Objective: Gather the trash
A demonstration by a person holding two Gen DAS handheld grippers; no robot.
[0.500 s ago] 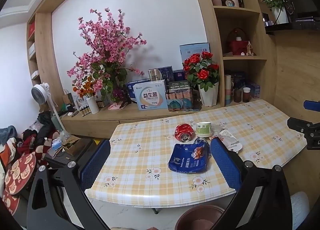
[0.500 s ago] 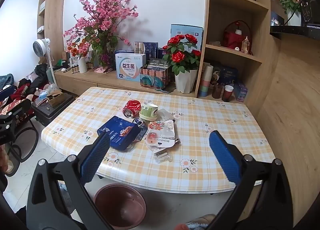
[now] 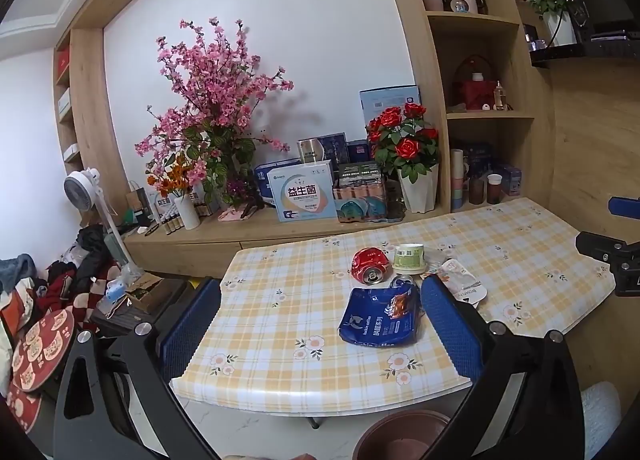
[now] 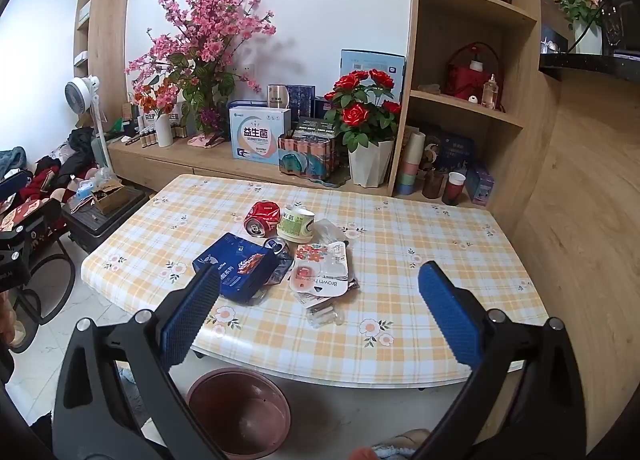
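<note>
both the left gripper (image 3: 320, 324) and right gripper (image 4: 316, 312) have crept slightly nearer the table (image 4: 440, 244), jaws wide apart and empty; the trash, blue coffee pouch (image 4: 236, 266) included, lies untouched above the brown bin (image 4: 240, 412).

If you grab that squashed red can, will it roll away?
The crushed red soda can lies on its side, so a nudge might rock it, but the dents probably stop real rolling. Crumpled and open-topped, it is likely empty, light and easily squashed further.

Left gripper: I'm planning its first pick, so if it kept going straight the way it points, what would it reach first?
Probably the blue coffee bag, lying nearest between the open left gripper fingers on the table; the crushed red can sits behind. Depth is uncertain.
</note>
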